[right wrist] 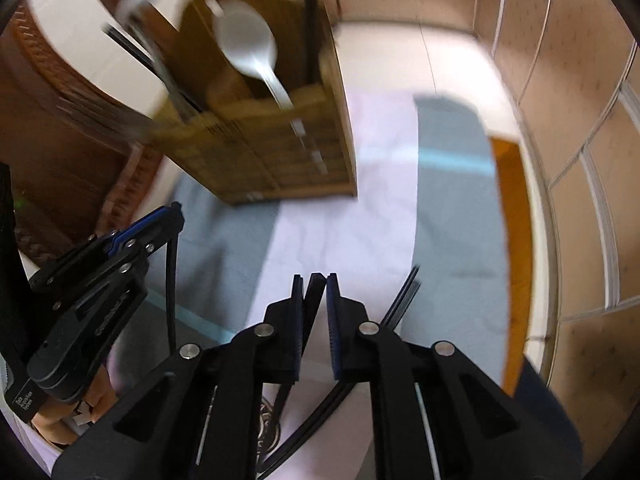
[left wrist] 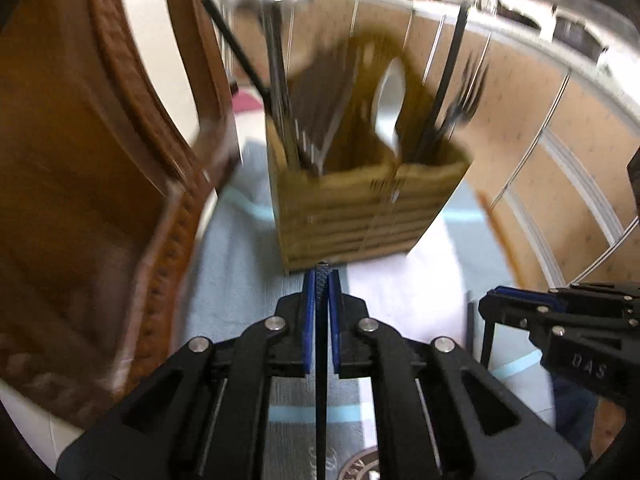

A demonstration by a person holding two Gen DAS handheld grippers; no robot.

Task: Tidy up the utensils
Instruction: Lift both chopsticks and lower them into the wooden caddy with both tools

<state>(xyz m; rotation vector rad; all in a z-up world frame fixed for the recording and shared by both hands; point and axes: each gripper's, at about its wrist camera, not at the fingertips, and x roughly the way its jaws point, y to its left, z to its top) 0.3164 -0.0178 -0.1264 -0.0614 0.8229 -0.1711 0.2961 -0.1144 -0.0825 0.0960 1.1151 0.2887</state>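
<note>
Left gripper: left gripper (left wrist: 321,280) clamped on a thin black chopstick (left wrist: 321,380) with a textured tip; stick runs back between the blue pads toward the camera.
Right gripper: right gripper (right wrist: 316,280) closed on a slim black chopstick (right wrist: 400,300), which crosses the pads at a slant, upper end sticking out to the right, lower end running down-left under the body.
Holder: slatted wooden utensil holder with a tall arched back (left wrist: 352,208), ahead of and above the left gripper's tips; up and left of the right gripper.
Already in holder: white plastic spoon (right wrist: 248,44) in a middle slot, dark fork (left wrist: 468,92) and other long dark utensils in the side slots; motion blur, count unclear.
Surface: grey cloth with a pale blue stripe (right wrist: 452,152) and white sheet (right wrist: 344,232) under both grippers; no loose utensils seen on it.
Progress: probably late; most utensils stand sorted, two chopsticks in the grippers left to slot.
Next: likely carry both sticks forward over the holder and drop them in with the other dark sticks; which slot, cannot tell.
</note>
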